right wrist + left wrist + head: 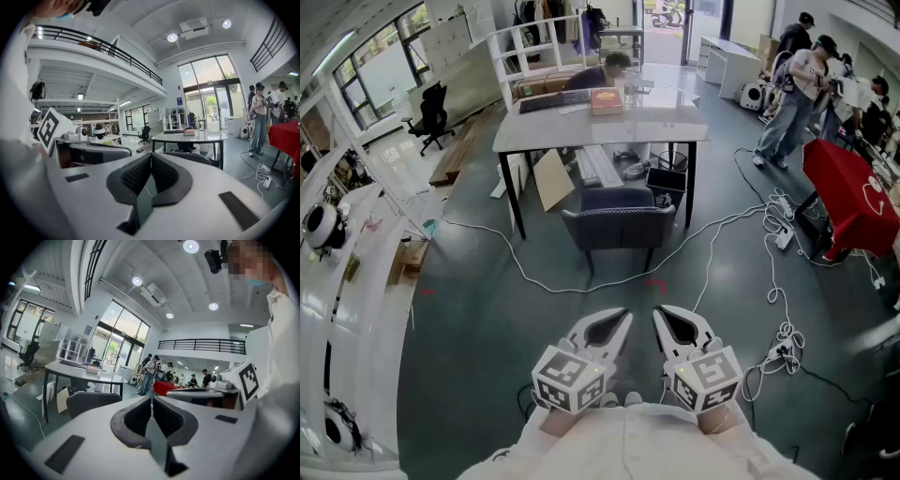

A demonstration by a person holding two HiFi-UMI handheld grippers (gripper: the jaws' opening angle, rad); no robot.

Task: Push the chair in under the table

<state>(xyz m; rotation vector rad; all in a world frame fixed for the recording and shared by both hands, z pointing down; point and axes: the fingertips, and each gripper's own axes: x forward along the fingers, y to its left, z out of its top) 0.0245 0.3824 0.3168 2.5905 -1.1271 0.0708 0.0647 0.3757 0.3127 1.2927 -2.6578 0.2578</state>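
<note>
Both tongs are right in front of me, side by side. The left tongs (619, 319) are pinched together with nothing in them, and the right tongs (664, 317) are the same. Past them a white cable (534, 277) snakes over the grey floor (478, 337). Further out sits the dark chair (620, 225), back towards me, at the near edge of the table (581, 127) and not tucked in.
</note>
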